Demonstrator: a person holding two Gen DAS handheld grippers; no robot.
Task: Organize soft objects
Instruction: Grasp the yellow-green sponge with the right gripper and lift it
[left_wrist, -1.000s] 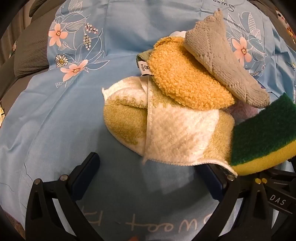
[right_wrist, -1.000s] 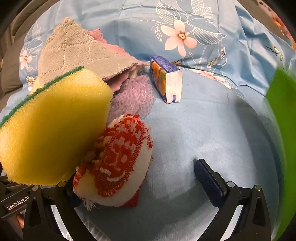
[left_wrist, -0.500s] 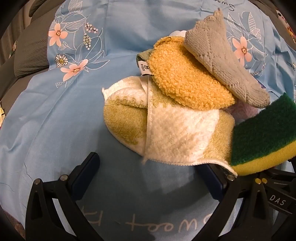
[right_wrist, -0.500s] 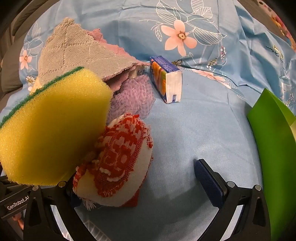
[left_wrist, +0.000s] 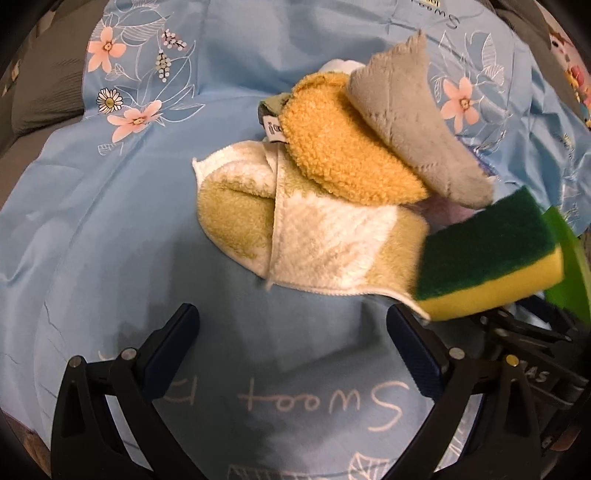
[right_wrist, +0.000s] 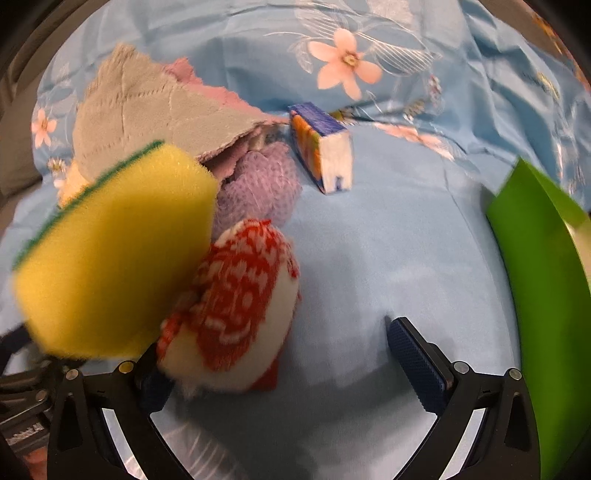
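A pile of soft things lies on the blue floral sheet (left_wrist: 110, 229): a white and olive towel (left_wrist: 314, 243), an orange fleece cloth (left_wrist: 343, 155), a grey cloth (left_wrist: 413, 125) and a yellow sponge with a green pad (left_wrist: 491, 262). My left gripper (left_wrist: 291, 350) is open and empty just below the towel. In the right wrist view the sponge (right_wrist: 110, 258) leans on a red and white cloth (right_wrist: 240, 306), with a purple cloth (right_wrist: 258, 188) and the grey cloth (right_wrist: 147, 114) behind. My right gripper (right_wrist: 277, 369) is open, its left finger under the red and white cloth.
A small tissue pack (right_wrist: 321, 147) stands behind the pile. A green container (right_wrist: 546, 280) is at the right edge of the right wrist view, and its edge (left_wrist: 569, 266) shows past the sponge in the left wrist view.
The green container has come in from the right and now stands closer. Both views shifted slightly; the left one blurs around the sponge. The pile is unchanged.
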